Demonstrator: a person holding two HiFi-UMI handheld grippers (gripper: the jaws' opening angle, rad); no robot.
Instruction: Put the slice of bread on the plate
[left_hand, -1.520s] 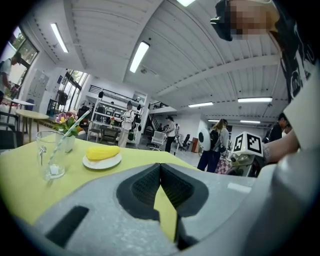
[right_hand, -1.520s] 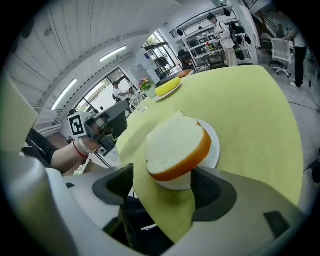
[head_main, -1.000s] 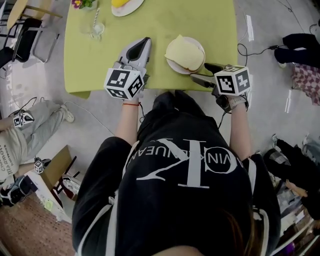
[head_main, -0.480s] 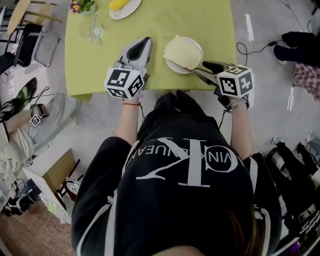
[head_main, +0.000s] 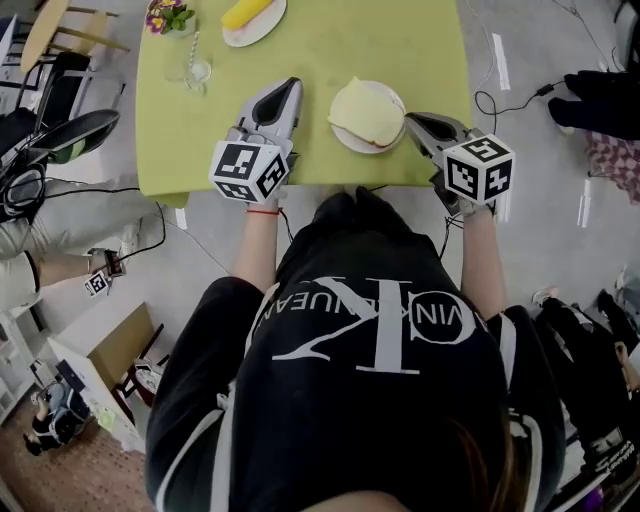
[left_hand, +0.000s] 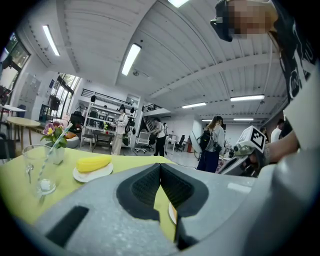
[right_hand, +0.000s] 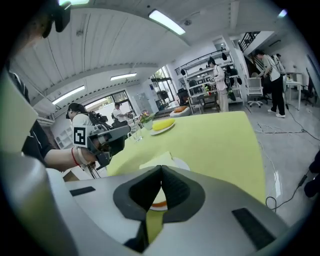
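Bread (head_main: 366, 110) lies flat on the plate (head_main: 347, 140) between the closed, empty left tongs (head_main: 289, 87) and right tongs (head_main: 413, 121), lengthwise toward the right.

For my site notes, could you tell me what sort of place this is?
Probably an open-plan lab or workshop: overhead strip lights, shelving racks along the back, and office chairs with people standing around them.
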